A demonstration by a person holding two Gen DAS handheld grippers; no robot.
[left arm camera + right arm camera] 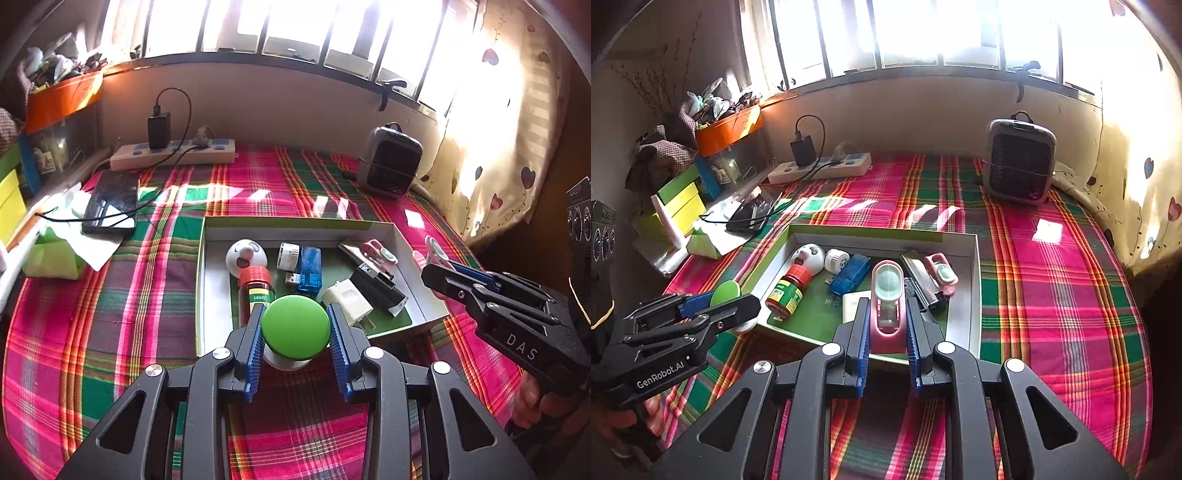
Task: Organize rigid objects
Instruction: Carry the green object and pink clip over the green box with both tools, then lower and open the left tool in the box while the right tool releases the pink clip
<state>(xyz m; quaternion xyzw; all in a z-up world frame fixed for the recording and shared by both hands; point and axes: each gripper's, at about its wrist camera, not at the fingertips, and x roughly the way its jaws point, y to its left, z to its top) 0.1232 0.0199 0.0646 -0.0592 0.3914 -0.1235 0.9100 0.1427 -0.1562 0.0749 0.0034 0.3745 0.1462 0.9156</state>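
Left gripper [295, 325] is clamping a green-capped jar [295, 326] by its cap, hanging at the near edge of the box [295, 223]; right gripper [887, 317] is squeezing a pink magnifier [887, 295] over the box's near side. Both are probably heading into the box. Each is needing a bare patch, clear of the red-capped bottle [255, 286] and white plug [345, 299], before letting go low.

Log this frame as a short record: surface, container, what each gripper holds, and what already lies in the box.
surface: plaid cloth
container: open shallow box
left gripper: shut on green-lidded jar, at the box's near edge
right gripper: shut on pink clip-like item
in box: red-capped bottle, blue USB stick, white plug
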